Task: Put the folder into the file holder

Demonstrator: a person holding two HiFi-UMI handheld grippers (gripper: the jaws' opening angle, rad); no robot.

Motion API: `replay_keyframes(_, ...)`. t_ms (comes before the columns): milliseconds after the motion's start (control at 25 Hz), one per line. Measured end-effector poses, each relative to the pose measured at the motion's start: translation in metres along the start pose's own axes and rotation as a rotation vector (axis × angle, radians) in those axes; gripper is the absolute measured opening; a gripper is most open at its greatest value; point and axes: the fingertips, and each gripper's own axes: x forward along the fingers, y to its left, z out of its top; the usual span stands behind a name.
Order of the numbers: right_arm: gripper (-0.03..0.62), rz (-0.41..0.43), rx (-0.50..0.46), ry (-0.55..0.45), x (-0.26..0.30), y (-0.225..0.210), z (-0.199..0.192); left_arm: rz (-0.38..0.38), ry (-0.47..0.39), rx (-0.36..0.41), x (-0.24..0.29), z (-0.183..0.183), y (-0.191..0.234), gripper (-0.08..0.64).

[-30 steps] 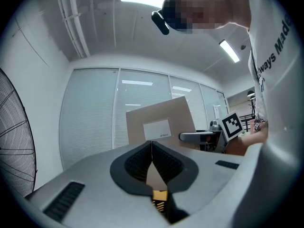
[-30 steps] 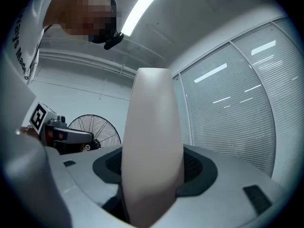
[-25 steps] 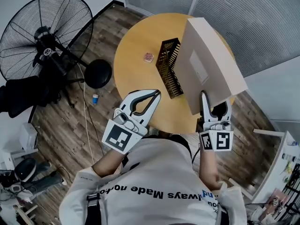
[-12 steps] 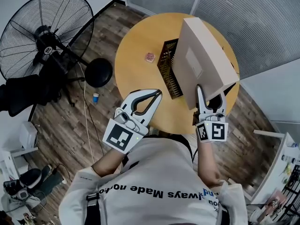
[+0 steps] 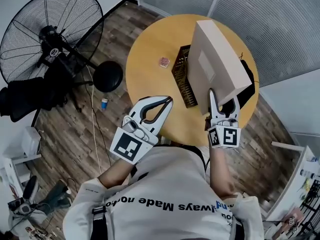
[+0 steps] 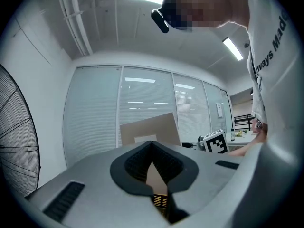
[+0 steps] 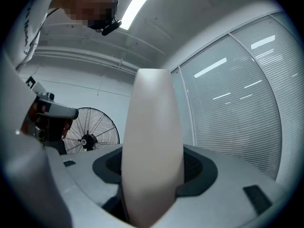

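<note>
Folder (image 5: 217,66) clamped upright between right gripper (image 5: 223,99) jaws, by holder (image 5: 179,73); left gripper (image 5: 166,100) jaws pressed together, holding nothing.

The folder (image 5: 217,66) is matt beige card, the file holder (image 5: 181,79) black perforated metal (mesh-like), and the round table (image 5: 150,59) smooth, satin wood.
</note>
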Motion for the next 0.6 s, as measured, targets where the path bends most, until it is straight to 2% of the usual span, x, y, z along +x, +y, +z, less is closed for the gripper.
replay_keyframes(600,0.293,0.000,0.044,-0.043,0.020,0.000,-0.030,0.018,0.029,0.000,0.000,-0.006,0.017,0.023)
